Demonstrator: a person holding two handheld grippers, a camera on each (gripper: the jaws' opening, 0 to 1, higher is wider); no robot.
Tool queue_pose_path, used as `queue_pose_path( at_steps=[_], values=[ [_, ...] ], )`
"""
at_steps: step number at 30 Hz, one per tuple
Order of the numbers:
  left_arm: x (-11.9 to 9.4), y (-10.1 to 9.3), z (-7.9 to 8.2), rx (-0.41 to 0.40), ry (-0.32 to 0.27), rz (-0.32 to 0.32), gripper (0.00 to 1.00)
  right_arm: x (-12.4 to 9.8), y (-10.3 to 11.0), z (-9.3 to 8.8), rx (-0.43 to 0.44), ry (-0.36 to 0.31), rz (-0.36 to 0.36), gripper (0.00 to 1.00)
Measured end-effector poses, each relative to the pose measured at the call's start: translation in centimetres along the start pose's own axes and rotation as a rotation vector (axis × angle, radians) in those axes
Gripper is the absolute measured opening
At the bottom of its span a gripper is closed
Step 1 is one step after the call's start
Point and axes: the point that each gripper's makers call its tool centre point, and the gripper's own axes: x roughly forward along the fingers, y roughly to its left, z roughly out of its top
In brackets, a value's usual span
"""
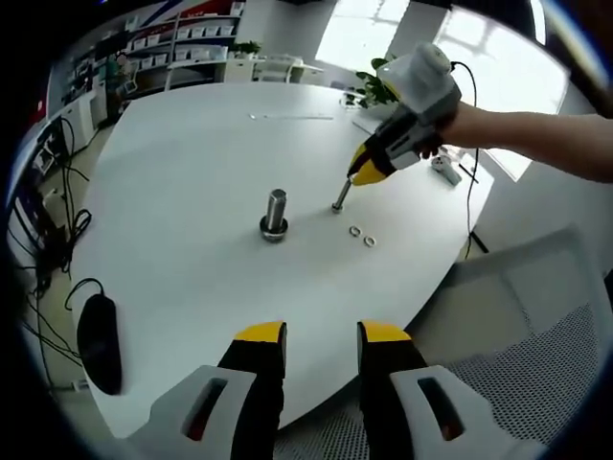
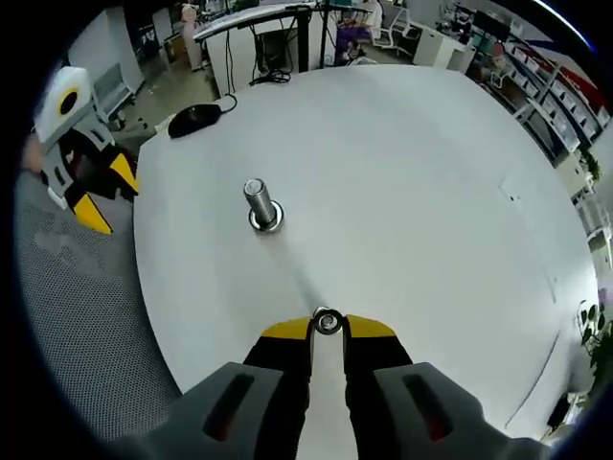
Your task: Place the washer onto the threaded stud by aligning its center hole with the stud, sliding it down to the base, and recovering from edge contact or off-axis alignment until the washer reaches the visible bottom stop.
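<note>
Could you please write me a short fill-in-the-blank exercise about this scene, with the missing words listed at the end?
1. The right gripper is shut on a small bolt, while the left gripper holds ____.
2. The large threaded stud stands ____ on the white table.
3. In the left gripper view, ____ loose washers lie on the table near the small bolt.
4. A ____ computer mouse lies near the table's edge.

Missing words: nothing; upright; two; black
</note>
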Motion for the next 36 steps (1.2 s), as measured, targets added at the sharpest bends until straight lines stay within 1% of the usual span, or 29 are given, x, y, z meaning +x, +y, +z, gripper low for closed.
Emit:
queue_pose_path(
  at_steps=[8, 12, 14, 18, 22, 25, 28, 30, 36],
  values=[
    [0.0, -0.2, 0.0, 0.0, 0.001, -0.002, 0.28, 0.5, 0.4, -0.2, -0.011, 0.023, 0.01, 0.14],
    [0.0, -0.2, 0.0, -0.001, 0.001, -0.004, 0.28, 1.3, 0.3, 0.1, -0.026, 0.041, 0.017, 0.14],
    [0.1, -0.1, -0.1, 0.0, 0.002, -0.004, 0.28, 1.7, 0.3, -0.3, -0.024, 0.051, 0.022, 0.14],
    [0.1, -0.1, -0.1, 0.0, 0.004, -0.005, 0.28, 1.6, 0.6, -0.6, -0.026, 0.067, 0.03, 0.14],
    [0.1, 0.0, -0.2, -0.001, 0.006, -0.004, 0.28, 2.9, 0.7, -1.4, -0.029, 0.094, 0.037, 0.14],
    [0.1, 0.1, -0.2, -0.002, 0.005, -0.004, 0.28, 2.7, 0.9, -1.5, -0.024, 0.104, 0.041, 0.14],
    [0.2, 0.3, -0.3, -0.003, 0.004, -0.002, 0.28, 3.3, 1.1, -1.8, -0.025, 0.113, 0.045, 0.14],
    [0.2, 0.4, -0.3, -0.005, 0.004, -0.002, 0.28, 3.9, 0.9, -1.9, -0.03, 0.118, 0.044, 0.14],
    [0.1, 0.4, -0.4, -0.008, 0.004, -0.002, 0.28, 4.1, 0.9, -2.6, -0.019, 0.148, 0.053, 0.15]
  ],
)
